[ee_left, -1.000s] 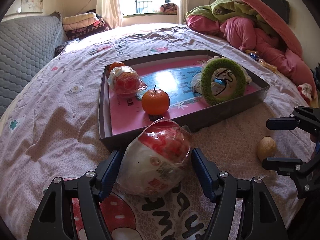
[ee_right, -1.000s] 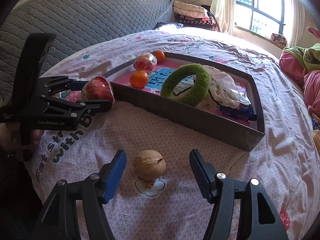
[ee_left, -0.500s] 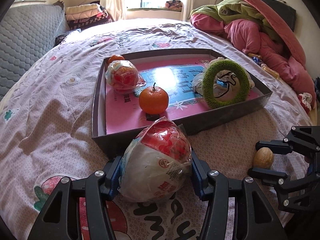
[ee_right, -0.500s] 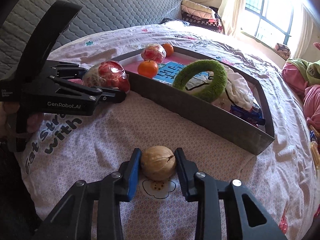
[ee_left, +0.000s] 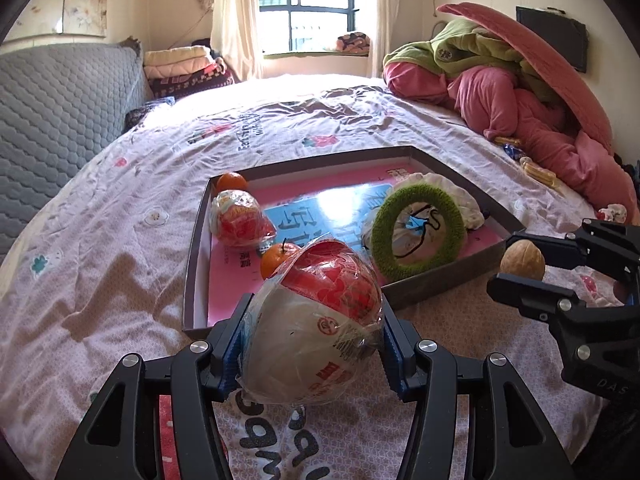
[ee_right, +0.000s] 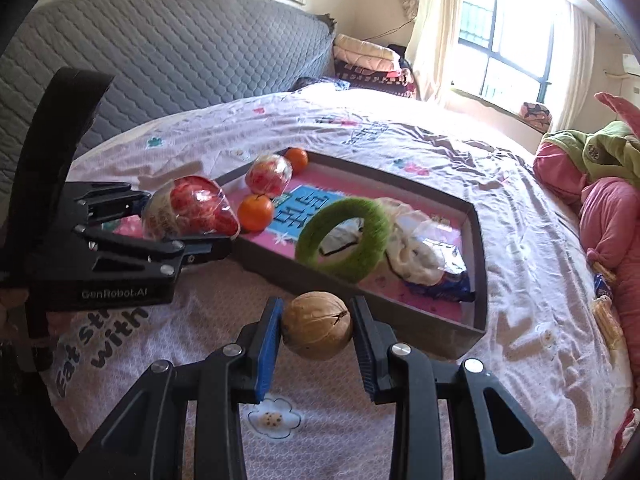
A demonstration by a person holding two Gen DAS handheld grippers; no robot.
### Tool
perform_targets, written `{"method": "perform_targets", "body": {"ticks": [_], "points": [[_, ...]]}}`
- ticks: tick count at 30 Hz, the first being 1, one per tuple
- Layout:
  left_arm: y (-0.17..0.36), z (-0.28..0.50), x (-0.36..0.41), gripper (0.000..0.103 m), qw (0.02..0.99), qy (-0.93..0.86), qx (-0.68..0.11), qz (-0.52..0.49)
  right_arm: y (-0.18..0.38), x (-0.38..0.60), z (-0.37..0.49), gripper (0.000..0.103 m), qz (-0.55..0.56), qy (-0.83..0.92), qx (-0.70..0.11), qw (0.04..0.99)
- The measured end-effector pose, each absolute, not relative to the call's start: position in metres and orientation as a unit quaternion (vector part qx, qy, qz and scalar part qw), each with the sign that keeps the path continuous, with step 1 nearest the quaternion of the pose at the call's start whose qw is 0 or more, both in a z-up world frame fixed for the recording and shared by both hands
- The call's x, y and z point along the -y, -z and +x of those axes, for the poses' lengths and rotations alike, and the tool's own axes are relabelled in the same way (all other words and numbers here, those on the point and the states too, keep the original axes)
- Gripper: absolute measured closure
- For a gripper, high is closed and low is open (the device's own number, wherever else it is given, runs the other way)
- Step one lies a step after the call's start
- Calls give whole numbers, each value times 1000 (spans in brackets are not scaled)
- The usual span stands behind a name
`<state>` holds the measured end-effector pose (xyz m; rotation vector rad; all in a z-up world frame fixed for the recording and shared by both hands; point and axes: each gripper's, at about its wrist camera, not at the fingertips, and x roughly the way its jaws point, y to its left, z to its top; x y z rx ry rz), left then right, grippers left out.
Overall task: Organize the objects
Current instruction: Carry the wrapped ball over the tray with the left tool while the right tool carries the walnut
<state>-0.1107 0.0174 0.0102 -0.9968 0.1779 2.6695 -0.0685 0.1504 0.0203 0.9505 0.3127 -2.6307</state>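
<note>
The wrapped ball, white below and red above under clear film, is pinched between the jaws of the left gripper, both blue pads pressing its sides. It hangs just in front of the near wall of the tray, close to the tray's near-left corner. The tray lies straight ahead of the jaws and slightly lower, so the coming move is judged to be a short carry forward over that wall.

The walnut is clamped between the pads of the right gripper, its seam running roughly crosswise to the fingers. It is clear of the bedsheet and sits just before the tray's near wall, further toward the right end. Each gripper is nearest its own section of wall; neither needs to cross the other.

Tray contents:
- one tangerine near the front left;
- a second wrapped ball behind it;
- another tangerine in the far-left corner;
- a green fuzzy ring propped upright at the right, leaning on a white cloth bundle;
- a blue snack packet beside that bundle.

The pink middle strip of the tray floor between the tangerine and the ring is bare and is judged the easiest landing spot.
</note>
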Motion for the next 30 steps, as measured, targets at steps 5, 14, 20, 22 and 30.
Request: {"method": "perform_targets", "body": {"ticks": [5,14,20,22,30], "points": [[-22,-113,-25,45,127,-935,-63,-326,-38,-162,-78,68,311,936,-80,142],[-44,-121,-32,45,102,-951,-45,-290,-61,-173,-87,68,276,953,-66,108],[-50,-132,-33,45,89,-954,-18,-287,-70,-181,-96,68,266,959,-36,94],[-52,-134,-34,45,82,-956,-18,-282,-73,-183,-97,68,262,960,-33,88],[-52,-144,-37,45,71,-956,0,-284,-78,-179,-101,68,255,963,-30,88]]}}
